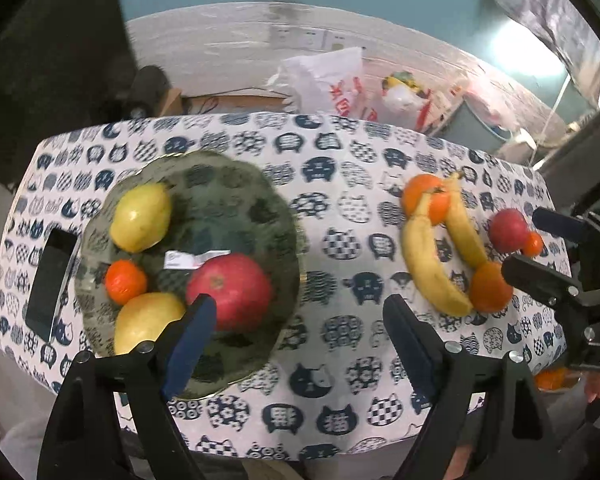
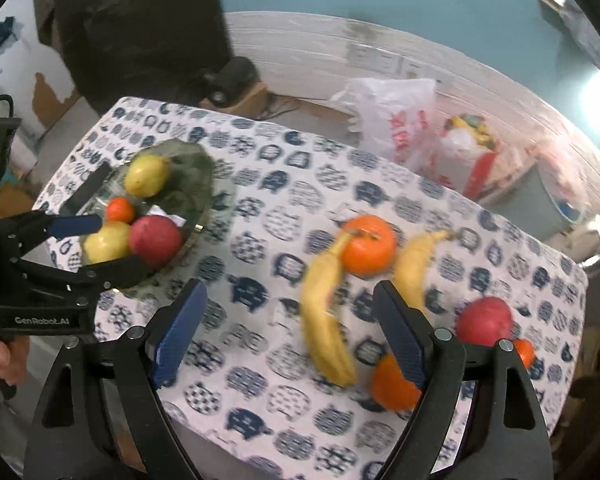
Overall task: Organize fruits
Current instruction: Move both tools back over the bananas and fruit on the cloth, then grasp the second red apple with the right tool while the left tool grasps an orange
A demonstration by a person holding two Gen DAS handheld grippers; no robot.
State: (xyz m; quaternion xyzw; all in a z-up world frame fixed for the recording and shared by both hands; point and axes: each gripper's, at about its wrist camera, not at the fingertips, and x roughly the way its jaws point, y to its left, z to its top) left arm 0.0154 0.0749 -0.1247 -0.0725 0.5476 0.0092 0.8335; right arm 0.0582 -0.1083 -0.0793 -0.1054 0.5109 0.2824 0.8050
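A dark glass plate (image 1: 236, 184) on the left of the cat-print table holds two yellow pears (image 1: 140, 218), a small tangerine (image 1: 126, 282) and a red apple (image 1: 230, 290). On the right lie two bananas (image 1: 432, 272), two oranges (image 1: 422, 192), a red apple (image 1: 508, 230) and a small tangerine (image 1: 534, 244). My left gripper (image 1: 300, 316) is open and empty, above the plate's near right edge. My right gripper (image 2: 288, 316) is open and empty, above the table in front of the bananas (image 2: 326, 316); the plate (image 2: 196, 168) lies to its left.
A black phone (image 1: 50, 280) lies left of the plate. White and red plastic bags (image 1: 332, 84) stand behind the table's far edge. The table's near edge runs just under both grippers. A dark cabinet stands at the far left.
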